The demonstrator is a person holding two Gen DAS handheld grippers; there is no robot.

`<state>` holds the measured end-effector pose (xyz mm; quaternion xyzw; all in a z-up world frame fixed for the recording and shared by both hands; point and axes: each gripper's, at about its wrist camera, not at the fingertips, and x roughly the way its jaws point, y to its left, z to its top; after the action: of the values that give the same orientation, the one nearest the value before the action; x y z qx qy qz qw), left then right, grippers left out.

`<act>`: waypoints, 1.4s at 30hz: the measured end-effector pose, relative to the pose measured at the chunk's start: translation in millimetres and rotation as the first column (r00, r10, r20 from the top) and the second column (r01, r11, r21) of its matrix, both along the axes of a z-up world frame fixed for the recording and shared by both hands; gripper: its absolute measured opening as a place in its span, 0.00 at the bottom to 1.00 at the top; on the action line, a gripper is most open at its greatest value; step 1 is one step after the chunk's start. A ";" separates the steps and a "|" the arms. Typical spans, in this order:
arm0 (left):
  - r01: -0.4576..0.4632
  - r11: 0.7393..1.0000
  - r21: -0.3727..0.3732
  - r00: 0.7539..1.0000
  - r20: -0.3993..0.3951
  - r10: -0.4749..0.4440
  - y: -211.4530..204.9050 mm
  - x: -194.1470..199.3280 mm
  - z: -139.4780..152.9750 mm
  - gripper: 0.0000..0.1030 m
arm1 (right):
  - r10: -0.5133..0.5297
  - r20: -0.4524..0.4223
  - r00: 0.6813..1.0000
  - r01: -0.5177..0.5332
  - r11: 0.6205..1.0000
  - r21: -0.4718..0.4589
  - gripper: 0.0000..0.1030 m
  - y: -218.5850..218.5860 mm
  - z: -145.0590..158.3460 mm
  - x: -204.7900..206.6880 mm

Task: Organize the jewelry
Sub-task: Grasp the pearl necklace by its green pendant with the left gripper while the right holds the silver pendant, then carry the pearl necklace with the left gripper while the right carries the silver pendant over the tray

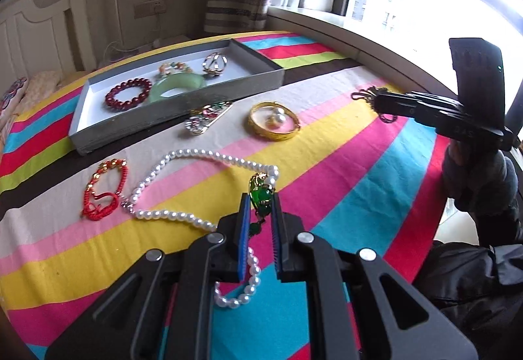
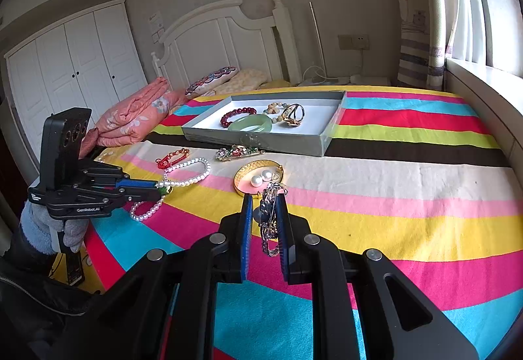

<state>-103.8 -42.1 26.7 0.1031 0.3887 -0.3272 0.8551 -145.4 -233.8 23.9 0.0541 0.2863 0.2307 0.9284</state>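
Pinching a green pendant (image 1: 260,196) between its fingers, our left gripper (image 1: 260,201) hangs low over the striped bedspread (image 1: 343,170), and the pearl necklace (image 1: 183,160) trails beneath and ahead of it. Our right gripper (image 2: 265,200) clamps a dark metal bracelet (image 2: 270,219). Just beyond its tips lies a gold bangle (image 2: 243,175) ringing two pearls (image 2: 261,178); farther ahead sits the grey tray (image 2: 261,142) with a red bead bracelet (image 2: 236,115) and a jade bangle (image 2: 250,124).
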 end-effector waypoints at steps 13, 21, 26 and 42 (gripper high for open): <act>-0.068 0.994 -0.084 0.990 -0.133 0.056 29.5 18.0 -4.7 0.71 | -0.005 -0.006 1.000 0.006 1.000 0.018 0.15 -1.9 -0.9 0.5; -0.283 0.959 0.030 0.949 -0.132 0.285 58.2 54.2 -16.0 0.51 | -0.008 -0.011 1.000 0.008 1.000 0.018 0.15 -2.2 -1.2 0.6; -0.294 0.943 0.153 0.954 -0.004 0.299 33.4 58.4 -17.6 0.08 | -0.007 -0.011 1.000 0.007 1.000 0.009 0.15 -0.3 -1.4 0.9; -0.284 0.959 0.027 0.943 0.189 0.274 18.6 38.1 79.6 0.00 | -0.005 0.078 0.997 0.004 1.000 0.021 0.15 9.1 24.9 -0.5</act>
<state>-65.7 -23.5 106.4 0.0996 0.3279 -0.1815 0.9218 -145.8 -224.7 48.8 0.0554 0.2474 0.2335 0.9387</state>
